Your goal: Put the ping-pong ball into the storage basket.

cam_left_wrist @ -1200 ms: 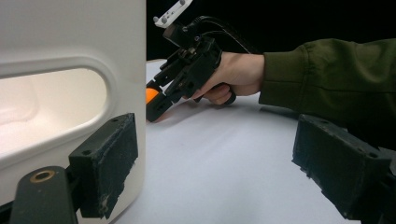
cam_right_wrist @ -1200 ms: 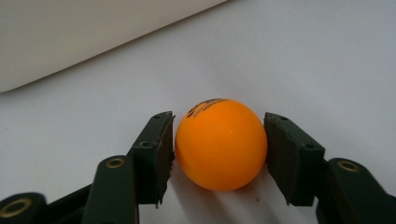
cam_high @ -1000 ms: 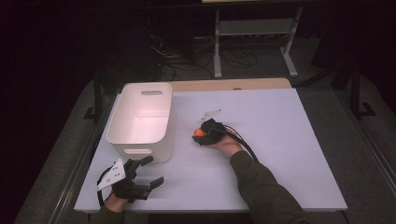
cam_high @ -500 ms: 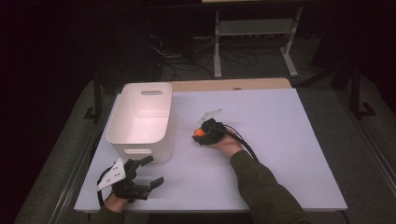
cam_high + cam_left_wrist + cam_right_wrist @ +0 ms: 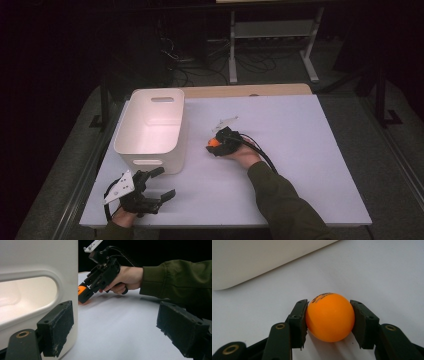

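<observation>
In the high view, at the lower left of the frame, your left gripper [image 5: 161, 184] is resting near the front edge of the white table [image 5: 310, 165], its jaws standing wide apart with nothing between them. Just above it the white bin [image 5: 150, 127] is sitting on the left part of the table, a handle slot in each end wall. In the left gripper view that bin [image 5: 37, 290] is filling the left side of the frame, close against one jaw pad.

Toward the middle of the high view, your right gripper [image 5: 212, 144] is lying low on the table just right of the bin, your hand [image 5: 242, 155] wrapped around it. Its jaws are closing on the orange ball [image 5: 213, 142]; in the right gripper view the ball [image 5: 329, 316] is sitting between both pads, touching each, right down at the table surface.

Around the table the grey floor [image 5: 390, 165] is showing, and beyond it, at the top of the frame, the room is lying dark, with a metal stand [image 5: 272, 35] and loose cables [image 5: 200, 67] on the floor.
</observation>
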The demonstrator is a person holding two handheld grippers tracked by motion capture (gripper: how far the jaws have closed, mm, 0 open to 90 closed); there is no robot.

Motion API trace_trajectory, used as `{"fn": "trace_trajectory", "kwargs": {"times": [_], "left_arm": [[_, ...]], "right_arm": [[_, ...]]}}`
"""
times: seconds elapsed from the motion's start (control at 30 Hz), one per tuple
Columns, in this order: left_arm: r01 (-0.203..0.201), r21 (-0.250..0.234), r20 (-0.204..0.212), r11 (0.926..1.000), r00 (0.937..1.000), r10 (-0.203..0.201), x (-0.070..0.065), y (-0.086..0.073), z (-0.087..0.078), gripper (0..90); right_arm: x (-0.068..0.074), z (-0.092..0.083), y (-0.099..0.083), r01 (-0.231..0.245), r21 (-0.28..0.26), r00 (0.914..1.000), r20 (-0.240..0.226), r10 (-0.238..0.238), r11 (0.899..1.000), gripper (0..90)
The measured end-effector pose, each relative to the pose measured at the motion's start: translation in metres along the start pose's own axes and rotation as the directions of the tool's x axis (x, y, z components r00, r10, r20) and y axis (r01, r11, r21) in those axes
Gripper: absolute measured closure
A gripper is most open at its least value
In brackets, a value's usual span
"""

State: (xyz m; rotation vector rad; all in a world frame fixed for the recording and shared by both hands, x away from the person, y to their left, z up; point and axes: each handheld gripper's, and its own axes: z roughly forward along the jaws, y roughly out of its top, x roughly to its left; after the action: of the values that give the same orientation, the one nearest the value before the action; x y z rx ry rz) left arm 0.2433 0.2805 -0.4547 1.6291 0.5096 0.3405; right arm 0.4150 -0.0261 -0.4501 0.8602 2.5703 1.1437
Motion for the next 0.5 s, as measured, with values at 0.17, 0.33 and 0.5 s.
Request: {"fn": "trace_trajectory", "kwargs": {"times": [0.17, 0.33, 0.5], "left_arm": [[0.003, 0.000, -0.001, 1.0000, 1.0000, -0.003, 0.000, 0.000, 0.000, 13.7], [0.003, 0.001, -0.001, 1.0000, 1.0000, -0.003, 0.000, 0.000, 0.000, 13.7], [0.004, 0.002, -0.001, 1.0000, 1.0000, -0.004, 0.000, 0.000, 0.000, 13.7]], "right_arm": [[0.001, -0.003, -0.001, 0.001, -0.005, 1.0000, -0.007, -0.001, 1.000, 49.2], [0.001, -0.007, 0.000, 0.001, -0.006, 0.9999, -0.017, -0.001, 1.000, 49.3], [0.003, -0.010, 0.000, 0.008, -0.006, 0.9997, -0.024, -0.008, 1.000, 49.3]]}}
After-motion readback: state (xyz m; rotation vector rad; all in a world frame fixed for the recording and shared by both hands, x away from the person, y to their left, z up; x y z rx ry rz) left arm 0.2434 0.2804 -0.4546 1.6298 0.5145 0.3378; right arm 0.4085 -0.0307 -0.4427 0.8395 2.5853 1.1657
